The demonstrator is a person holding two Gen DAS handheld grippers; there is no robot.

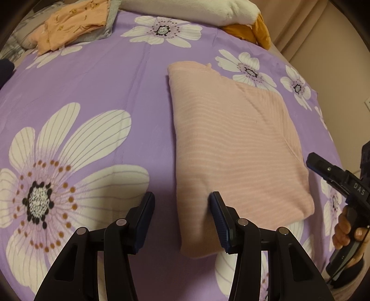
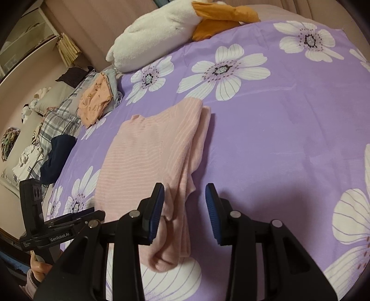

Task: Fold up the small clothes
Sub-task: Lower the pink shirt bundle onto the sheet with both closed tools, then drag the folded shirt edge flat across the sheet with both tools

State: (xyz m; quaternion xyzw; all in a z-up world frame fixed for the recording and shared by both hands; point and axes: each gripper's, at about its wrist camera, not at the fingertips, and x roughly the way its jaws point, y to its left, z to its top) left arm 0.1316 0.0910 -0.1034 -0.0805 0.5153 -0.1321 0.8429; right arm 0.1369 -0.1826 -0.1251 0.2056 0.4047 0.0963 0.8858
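A folded pink striped garment [image 1: 233,143] [image 2: 148,157] lies flat on the purple flowered bed sheet [image 1: 104,76] [image 2: 289,139]. My left gripper [image 1: 182,206] hovers open at the garment's near left corner. One finger is over the cloth and the other over bare sheet, and neither pad presses. My right gripper [image 2: 185,201] is open above the garment's layered right edge, with the cloth lying loose below its gap. In the left wrist view the right gripper [image 1: 323,169] comes in from the right, held by a hand. In the right wrist view the left gripper [image 2: 92,215] sits at the lower left.
A folded orange printed garment [image 1: 76,23] [image 2: 94,101] rests on grey clothes at the far left corner. A white and orange plush toy [image 1: 208,11] [image 2: 157,34] lies along the head of the bed. A dark navy garment [image 2: 57,157] and plaid pillows [image 2: 62,115] line the left side.
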